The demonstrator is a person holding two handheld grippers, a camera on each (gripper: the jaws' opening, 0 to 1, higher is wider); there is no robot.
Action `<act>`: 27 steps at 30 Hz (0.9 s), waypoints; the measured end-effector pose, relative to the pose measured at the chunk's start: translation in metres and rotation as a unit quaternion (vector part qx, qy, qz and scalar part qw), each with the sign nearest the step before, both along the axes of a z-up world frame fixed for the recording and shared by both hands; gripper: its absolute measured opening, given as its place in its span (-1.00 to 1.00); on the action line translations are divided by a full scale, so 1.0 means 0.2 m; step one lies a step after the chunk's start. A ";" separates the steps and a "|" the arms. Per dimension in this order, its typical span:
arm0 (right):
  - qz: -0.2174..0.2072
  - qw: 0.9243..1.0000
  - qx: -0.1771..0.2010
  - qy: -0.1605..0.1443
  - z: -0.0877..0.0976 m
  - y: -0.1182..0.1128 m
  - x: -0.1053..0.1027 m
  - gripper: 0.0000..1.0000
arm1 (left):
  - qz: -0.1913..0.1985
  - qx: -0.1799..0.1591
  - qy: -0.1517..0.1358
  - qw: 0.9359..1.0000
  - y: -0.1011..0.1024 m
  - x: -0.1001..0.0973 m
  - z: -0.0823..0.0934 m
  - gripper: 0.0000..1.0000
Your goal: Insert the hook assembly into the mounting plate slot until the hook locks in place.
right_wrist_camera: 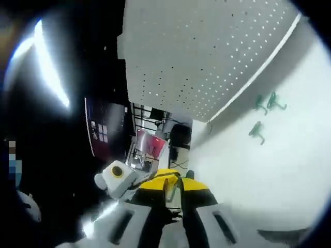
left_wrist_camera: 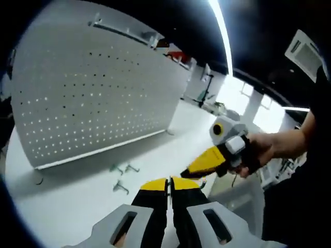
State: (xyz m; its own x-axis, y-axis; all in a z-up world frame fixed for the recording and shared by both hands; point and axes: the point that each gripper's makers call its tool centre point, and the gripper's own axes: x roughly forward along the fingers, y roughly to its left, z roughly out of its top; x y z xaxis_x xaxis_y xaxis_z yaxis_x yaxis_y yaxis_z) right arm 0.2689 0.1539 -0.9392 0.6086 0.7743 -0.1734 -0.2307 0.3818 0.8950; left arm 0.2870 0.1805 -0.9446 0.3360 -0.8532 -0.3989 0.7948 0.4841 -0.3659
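Observation:
A white pegboard mounting plate [left_wrist_camera: 98, 98] stands upright on the white table [left_wrist_camera: 62, 206]. Three small metal hooks [left_wrist_camera: 123, 175] lie loose on the table in front of it, and they look greenish in the right gripper view [right_wrist_camera: 264, 111], below the plate [right_wrist_camera: 207, 51]. My left gripper [left_wrist_camera: 168, 184] hangs above the table nearer than the hooks, its yellow-tipped jaws shut with nothing between them. My right gripper [left_wrist_camera: 194, 169], held by a hand [left_wrist_camera: 256, 150], comes in from the right, tip close to the left one. Its jaws [right_wrist_camera: 174, 187] look shut and empty.
A further small hook [left_wrist_camera: 39, 180] lies by the plate's left foot. A bar fitting [left_wrist_camera: 121, 32] sits near the plate's top edge. Behind the table are shelves, a red item [right_wrist_camera: 150, 144] and bright ceiling lights. The other gripper's body [right_wrist_camera: 118, 178] crowds in from the left.

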 end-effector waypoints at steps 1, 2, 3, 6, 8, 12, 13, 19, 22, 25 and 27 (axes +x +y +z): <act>0.025 0.998 -0.049 -0.032 0.01 0.00 -0.01 -0.86 | 0.010 0.000 0.004 1.000 0.01 0.02 0.00 -0.98; 0.033 0.994 -0.092 -0.058 0.01 0.00 -0.01 -0.85 | 0.013 0.003 0.008 1.000 0.02 0.02 0.00 -0.98; 0.051 0.981 -0.157 -0.101 0.02 0.00 -0.01 -0.84 | 0.018 0.007 0.009 1.000 0.03 0.04 0.00 -0.98; 0.071 0.946 -0.259 -0.185 0.09 0.01 -0.01 -0.73 | 0.046 0.014 0.020 0.999 0.05 0.08 0.01 -0.98; 0.087 0.911 -0.318 -0.248 0.15 0.06 -0.01 -0.74 | 0.074 0.008 0.045 0.996 0.07 0.10 0.01 -0.98; 0.104 0.857 -0.390 -0.321 0.20 0.13 0.01 -0.77 | 0.094 -0.010 0.069 0.993 0.08 0.12 0.02 -0.98; 0.107 0.855 -0.392 -0.322 0.18 0.15 0.01 -0.77 | 0.098 -0.015 0.075 0.992 0.07 0.12 0.02 -0.98; 0.120 0.855 -0.390 -0.321 0.13 0.21 0.04 -0.79 | 0.114 -0.092 0.141 0.979 0.05 0.07 0.09 -0.98; 0.129 0.837 -0.408 -0.341 0.13 0.22 0.04 -0.86 | 0.118 -0.089 0.139 0.979 0.06 0.05 0.09 -0.98; 0.137 0.836 -0.404 -0.344 0.14 0.24 0.03 -0.88 | 0.119 -0.086 0.143 0.979 0.07 0.05 0.08 -0.98; 0.143 0.820 -0.424 -0.357 0.14 0.24 0.03 -0.91 | 0.120 -0.088 0.147 0.978 0.07 0.04 0.08 -0.98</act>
State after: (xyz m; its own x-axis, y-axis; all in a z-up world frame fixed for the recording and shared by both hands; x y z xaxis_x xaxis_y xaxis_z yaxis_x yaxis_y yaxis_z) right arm 0.2759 0.2015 -0.9119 0.6037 0.6886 -0.4018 -0.7691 0.6357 -0.0660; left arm 0.2958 0.1952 -0.9289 0.4275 -0.8282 -0.3625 0.5152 0.5527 -0.6551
